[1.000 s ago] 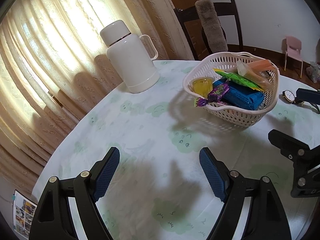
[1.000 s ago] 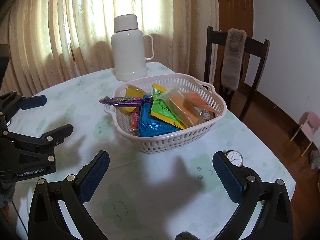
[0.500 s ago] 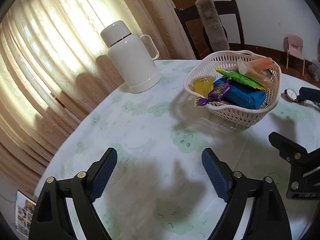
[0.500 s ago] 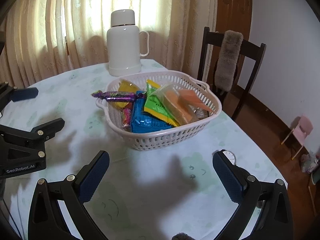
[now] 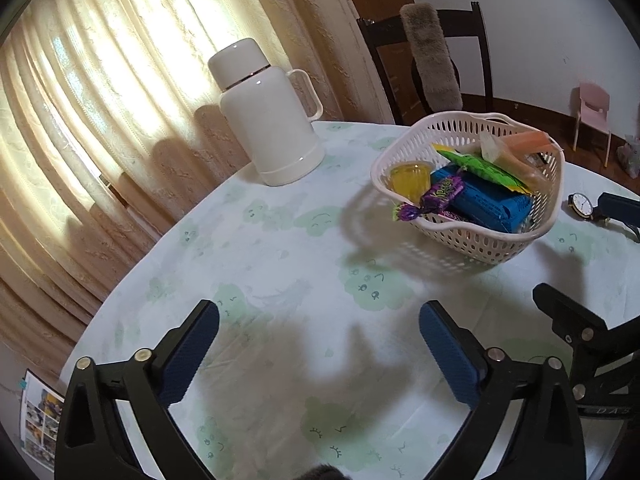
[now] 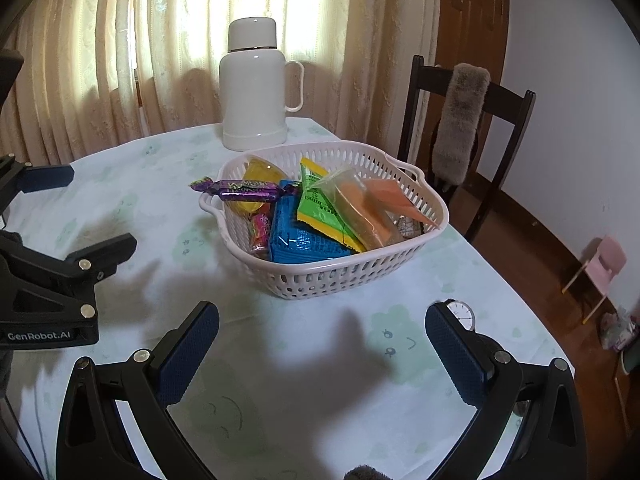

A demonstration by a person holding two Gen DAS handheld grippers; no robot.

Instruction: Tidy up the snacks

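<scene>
Right wrist view: right claw (image 6: 322, 354) is held wide apart with nothing between the pads, over bare bench (image 6: 280, 380). Left claw (image 5: 319, 350) is likewise spread and empty, hovering low. A wristwatch (image 6: 462, 315) lies just behind the right claw's right finger. Ahead of both claws sits the basket (image 6: 332, 276), and all visible snacks are in it: purple candy (image 6: 244, 190) lying across the near-left rim, yellow jelly cup (image 6: 260, 172) behind it, blue pack (image 6: 304, 236) in the middle, green packet (image 6: 320, 204) and clear orange bag (image 6: 372, 204) to the right. No loose snack is seen on the bench. Such a scene fits either a filled basket or one about to be unloaded, so no move is prescribed. If the candy is gripped, it should be pinched mid-body, not by the twisted ends. Thermos (image 6: 256, 88) stands beyond the basket.
</scene>
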